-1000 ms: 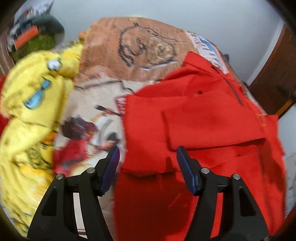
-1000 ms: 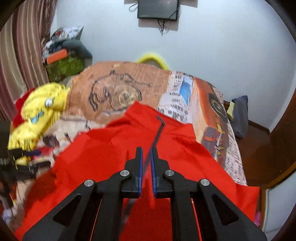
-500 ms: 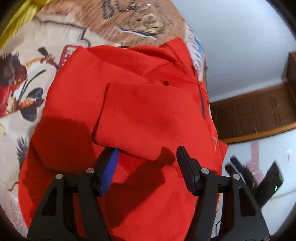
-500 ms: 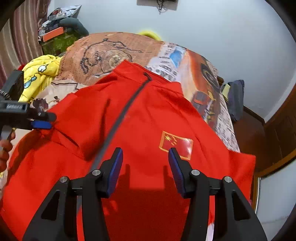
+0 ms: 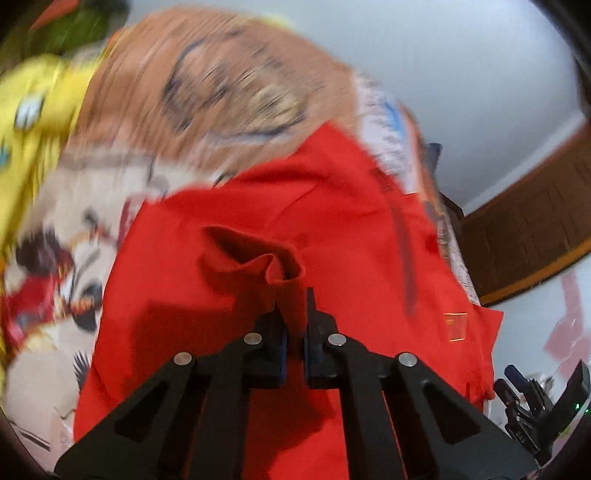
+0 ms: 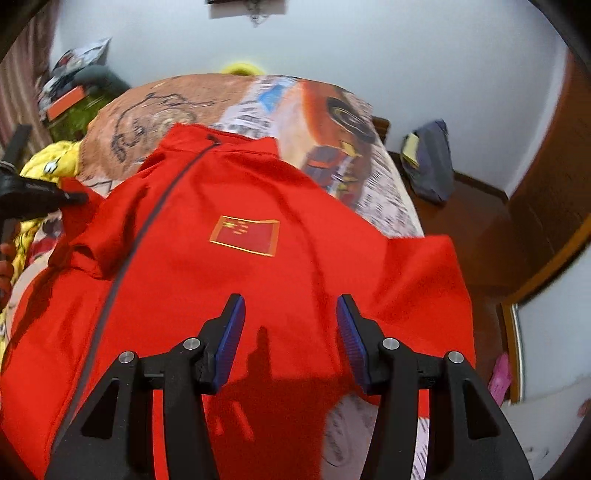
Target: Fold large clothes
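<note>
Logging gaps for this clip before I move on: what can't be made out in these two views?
- Left wrist view: the bedspread print and yellow fabric are smeared by motion blur.
- Left wrist view: how much red jacket cloth the left tool pinches is hidden between its fingers.
- Right wrist view: the jacket's near hem is cut off by the bottom edge and the right tool.
- Right wrist view: the wall-mounted item is cropped by the top edge.

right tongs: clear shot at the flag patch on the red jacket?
Probably yes. The right tongs stand open above flat red jacket, and the flag patch lies just ahead with nothing covering it.
</note>
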